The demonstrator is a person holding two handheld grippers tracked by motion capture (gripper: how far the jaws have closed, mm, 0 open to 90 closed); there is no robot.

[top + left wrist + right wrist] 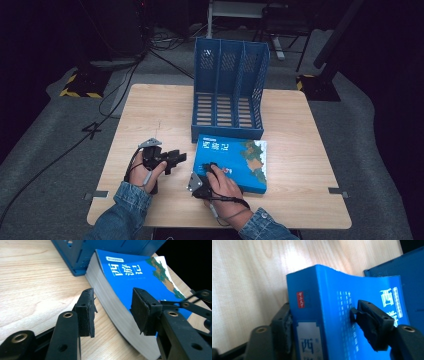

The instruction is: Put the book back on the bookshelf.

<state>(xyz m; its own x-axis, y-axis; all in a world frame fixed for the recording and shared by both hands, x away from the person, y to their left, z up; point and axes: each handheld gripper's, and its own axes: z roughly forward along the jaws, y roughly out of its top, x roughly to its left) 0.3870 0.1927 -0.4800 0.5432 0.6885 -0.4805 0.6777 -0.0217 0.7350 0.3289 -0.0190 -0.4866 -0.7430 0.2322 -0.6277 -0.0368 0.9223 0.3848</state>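
Observation:
A thick blue book [235, 160] with white characters and a map picture on its cover lies flat on the wooden table, just in front of a blue file rack [227, 90]. My right gripper [202, 175] is at the book's near left corner. In the right gripper view its jaws clamp the book [324, 290] at the spine, one pad [287, 325] under it and one pad [362, 312] on the cover. My left gripper [175, 159] hovers left of the book, open. In the left gripper view its jaws [115, 307] frame the book's page edge [112, 302] without touching it.
The file rack [82, 250] has three upright slots open to the front and stands at the middle of the table [300, 200]. Bare wood lies left and right of the book. Dark floor, cables and stands surround the table.

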